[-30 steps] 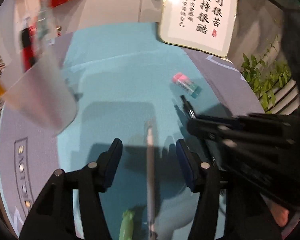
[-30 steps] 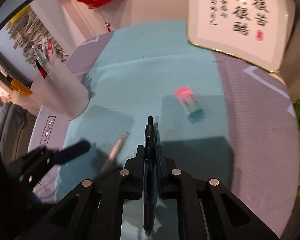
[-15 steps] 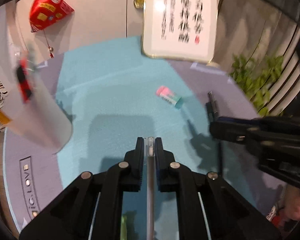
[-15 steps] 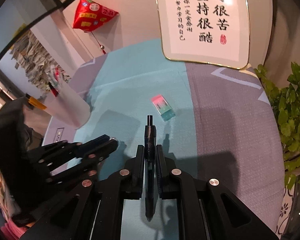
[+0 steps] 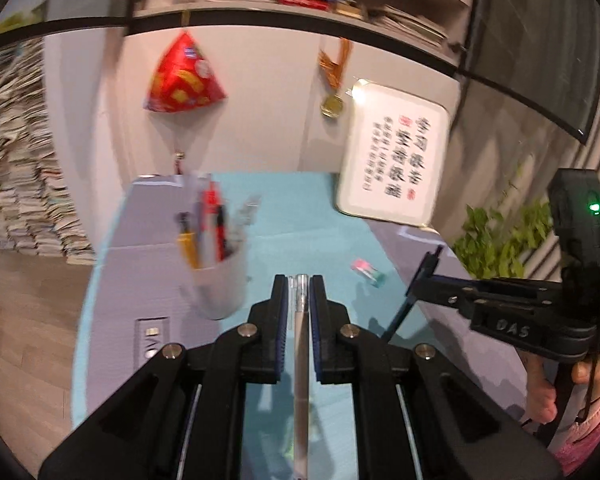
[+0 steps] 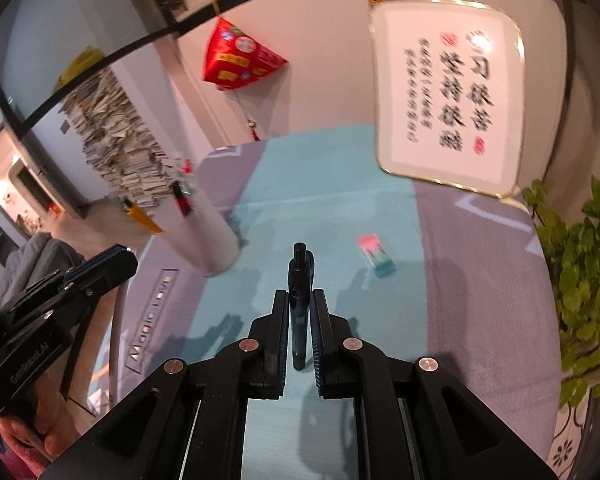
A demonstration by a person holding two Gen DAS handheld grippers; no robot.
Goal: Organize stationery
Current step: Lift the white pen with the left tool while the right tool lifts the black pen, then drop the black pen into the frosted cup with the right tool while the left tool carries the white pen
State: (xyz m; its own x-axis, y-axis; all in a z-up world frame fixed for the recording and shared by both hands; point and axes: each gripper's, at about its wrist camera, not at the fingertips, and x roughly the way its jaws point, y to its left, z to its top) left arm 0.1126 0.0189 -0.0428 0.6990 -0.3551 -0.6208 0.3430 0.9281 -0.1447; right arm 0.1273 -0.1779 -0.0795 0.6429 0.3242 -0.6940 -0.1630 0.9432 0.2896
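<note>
My left gripper [image 5: 299,284] is shut on a silver pen [image 5: 301,344], held above the teal mat. A white pen cup [image 5: 217,280] with several pens stands just ahead to its left. My right gripper [image 6: 300,300] is shut on a dark blue pen [image 6: 299,300], also lifted over the mat; it shows at the right of the left wrist view [image 5: 428,276]. The cup [image 6: 202,236] lies ahead left of it. A pink and green eraser [image 6: 376,254] lies on the mat ahead right; it also shows in the left wrist view [image 5: 367,273].
A framed calligraphy board [image 6: 448,96] leans at the back right of the table. A green plant [image 6: 584,264] stands off the right edge. A red ornament [image 5: 182,80] hangs on the wall. Stacks of books [image 6: 120,152] stand on the floor at the left.
My left gripper closed on the silver pen and lifted it off the mat. Both grippers have risen and tilted up, so the wall and shelves now show.
</note>
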